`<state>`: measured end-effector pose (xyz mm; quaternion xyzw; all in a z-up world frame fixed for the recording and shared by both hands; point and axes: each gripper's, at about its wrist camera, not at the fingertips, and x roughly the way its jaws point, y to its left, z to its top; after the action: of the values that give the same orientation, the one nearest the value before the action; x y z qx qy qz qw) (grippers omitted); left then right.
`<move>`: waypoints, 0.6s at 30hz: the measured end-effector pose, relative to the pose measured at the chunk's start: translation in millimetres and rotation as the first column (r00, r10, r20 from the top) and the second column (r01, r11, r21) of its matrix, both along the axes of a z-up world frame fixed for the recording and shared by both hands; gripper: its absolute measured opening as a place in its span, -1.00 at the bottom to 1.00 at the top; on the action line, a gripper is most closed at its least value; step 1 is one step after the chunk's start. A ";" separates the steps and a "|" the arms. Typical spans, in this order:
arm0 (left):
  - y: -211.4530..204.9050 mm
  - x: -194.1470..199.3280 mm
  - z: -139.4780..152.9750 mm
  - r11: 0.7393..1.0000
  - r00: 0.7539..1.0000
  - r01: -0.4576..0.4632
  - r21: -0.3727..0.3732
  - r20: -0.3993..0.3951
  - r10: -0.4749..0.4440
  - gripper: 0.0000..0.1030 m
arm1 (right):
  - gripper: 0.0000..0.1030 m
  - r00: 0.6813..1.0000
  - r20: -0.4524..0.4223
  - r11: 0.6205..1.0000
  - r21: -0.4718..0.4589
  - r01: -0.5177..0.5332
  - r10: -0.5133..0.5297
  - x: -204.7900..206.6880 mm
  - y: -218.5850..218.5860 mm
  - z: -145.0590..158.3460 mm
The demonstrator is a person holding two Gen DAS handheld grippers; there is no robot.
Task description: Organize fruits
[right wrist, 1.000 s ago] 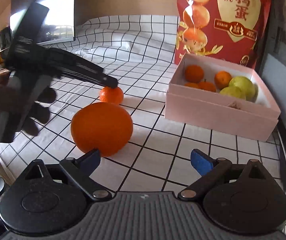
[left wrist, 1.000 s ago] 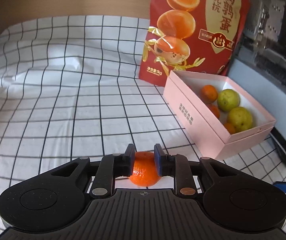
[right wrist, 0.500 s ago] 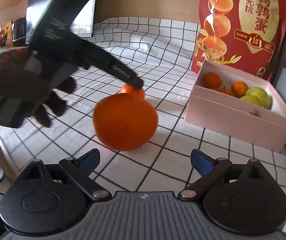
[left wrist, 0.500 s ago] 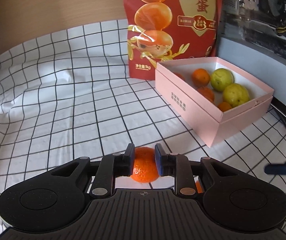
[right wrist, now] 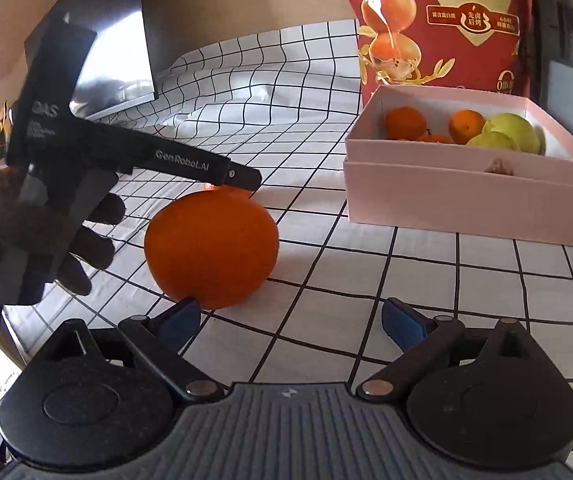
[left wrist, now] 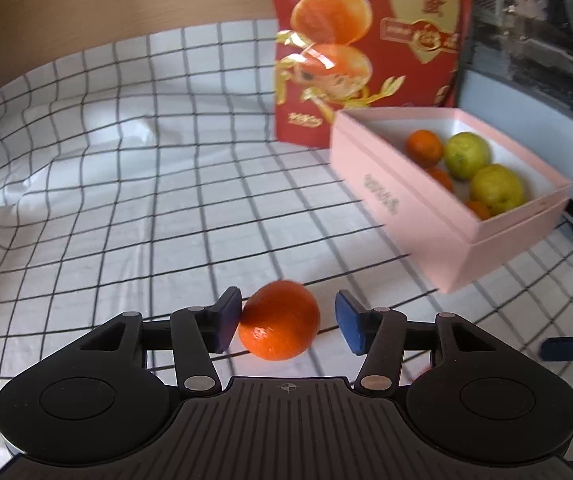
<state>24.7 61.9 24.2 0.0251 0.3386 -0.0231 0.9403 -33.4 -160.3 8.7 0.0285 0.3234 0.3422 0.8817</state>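
- Pink box [left wrist: 438, 216], right of frame — holds small oranges [left wrist: 424, 147] and green-yellow citrus [left wrist: 496, 189].
- Left gripper [left wrist: 286, 322] jaws opening around a mandarin [left wrist: 279, 319]; right pad clear of it.
- Right gripper [right wrist: 290, 318] gapes empty — only its view shows the large orange [right wrist: 211, 249] and gloved hand [right wrist: 46, 240].

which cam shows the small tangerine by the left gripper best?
Left wrist. The small tangerine sits whole between the opening left gripper, on the checked cloth. In the right wrist view only a sliver shows behind the big orange.

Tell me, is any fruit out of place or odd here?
Yes. Two oranges lie on the checked cloth, outside the pink box: a small mandarin between the opening left tongs, and a big orange before the open right tongs.
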 end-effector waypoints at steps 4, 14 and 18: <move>12.7 6.6 -8.5 0.999 0.999 -0.039 -0.023 -0.019 0.039 0.07 | 0.89 1.000 0.010 1.000 -0.014 -0.002 0.002 -3.4 3.7 0.2; 17.6 8.3 -13.7 0.998 0.999 -0.048 -0.042 -0.006 0.048 -0.12 | 0.89 0.999 0.039 0.999 -0.048 -0.013 0.015 -7.2 8.3 0.8; 17.3 2.6 -13.1 0.997 0.999 -0.040 -0.063 0.004 0.040 -0.13 | 0.89 0.999 0.029 0.999 -0.036 -0.012 0.013 -6.4 6.3 0.4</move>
<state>27.3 79.1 11.1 -0.0111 0.3355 -0.0148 0.9418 -39.8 -154.0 9.2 0.0057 0.3166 0.3423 0.8846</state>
